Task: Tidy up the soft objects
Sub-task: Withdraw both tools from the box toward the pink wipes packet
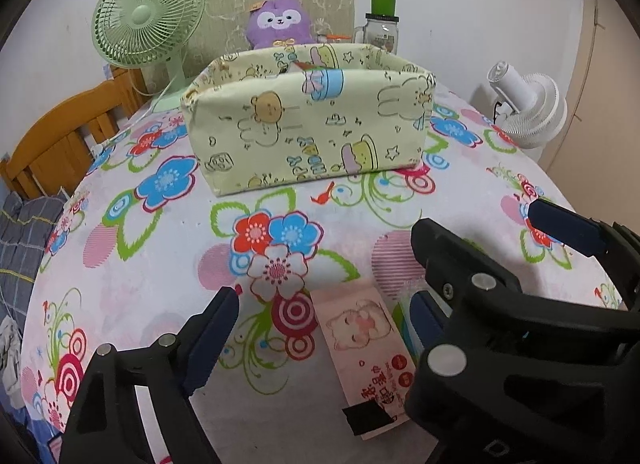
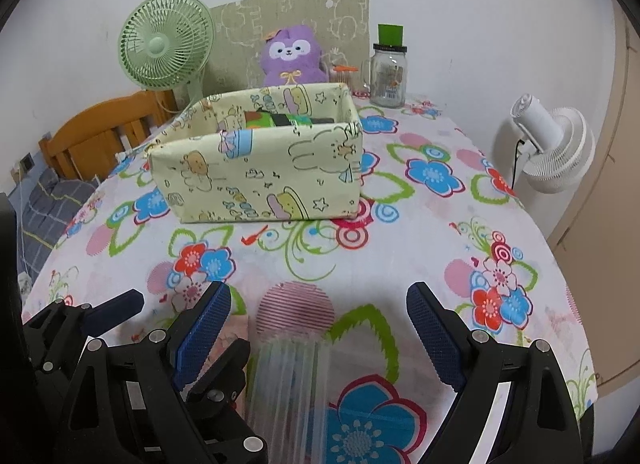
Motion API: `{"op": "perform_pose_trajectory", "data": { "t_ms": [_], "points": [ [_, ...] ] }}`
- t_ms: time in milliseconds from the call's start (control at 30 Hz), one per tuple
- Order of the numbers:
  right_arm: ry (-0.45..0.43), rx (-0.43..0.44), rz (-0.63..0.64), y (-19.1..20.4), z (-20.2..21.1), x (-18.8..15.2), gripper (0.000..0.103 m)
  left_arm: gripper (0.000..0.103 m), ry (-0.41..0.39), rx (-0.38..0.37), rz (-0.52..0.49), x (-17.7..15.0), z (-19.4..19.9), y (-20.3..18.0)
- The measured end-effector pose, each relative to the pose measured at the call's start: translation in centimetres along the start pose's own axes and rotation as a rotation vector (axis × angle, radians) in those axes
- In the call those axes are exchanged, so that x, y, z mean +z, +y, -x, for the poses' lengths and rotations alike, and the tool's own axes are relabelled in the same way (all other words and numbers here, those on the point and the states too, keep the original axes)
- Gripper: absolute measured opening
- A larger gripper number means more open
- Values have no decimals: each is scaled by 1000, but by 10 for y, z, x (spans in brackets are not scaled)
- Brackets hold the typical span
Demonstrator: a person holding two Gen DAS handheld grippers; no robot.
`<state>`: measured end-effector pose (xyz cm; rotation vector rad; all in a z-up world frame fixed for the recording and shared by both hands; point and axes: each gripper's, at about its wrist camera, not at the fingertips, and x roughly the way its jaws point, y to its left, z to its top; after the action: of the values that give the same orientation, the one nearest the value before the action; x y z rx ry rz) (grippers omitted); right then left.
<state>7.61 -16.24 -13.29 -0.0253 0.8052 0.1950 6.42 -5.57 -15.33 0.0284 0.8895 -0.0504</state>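
A table [image 2: 400,232] under a flowered cloth fills both views. On its far half stands a pale yellow fabric box [image 2: 256,167] printed with cartoon animals, open at the top; from the right wrist view some dark and green items lie inside, too hidden to name. Behind the box, against the wall, sit a green fan [image 2: 166,41], a purple plush [image 2: 292,55] and a glass jar [image 2: 388,75] with a green block on its lid. A white fan [image 2: 556,143] stands off the table's right edge, and a wooden bed frame [image 1: 60,135] shows at the left.

The right gripper [image 2: 320,332] hangs low over the near edge of the table, fingers spread wide, with a clear ribbed packet [image 2: 288,388] lying on the cloth between them, untouched by either pad.

The left gripper [image 1: 320,328] sits just beside it on the left, also spread wide. Between its fingers lies a pink tissue pack [image 1: 368,352] with a cartoon cat, flat on the cloth and well short of the box. The right finger [image 1: 428,324] of this gripper is close against the pack's right edge; whether it touches I cannot tell.
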Motion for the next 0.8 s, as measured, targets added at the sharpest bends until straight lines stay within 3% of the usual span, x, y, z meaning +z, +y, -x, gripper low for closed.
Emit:
{"op": "perform_pose_trajectory", "data": {
  "t_ms": [800],
  "points": [
    [46,-29,-2,-5,-3,-21,91,78,15,11,15,-21,-6,-6]
  ]
}}
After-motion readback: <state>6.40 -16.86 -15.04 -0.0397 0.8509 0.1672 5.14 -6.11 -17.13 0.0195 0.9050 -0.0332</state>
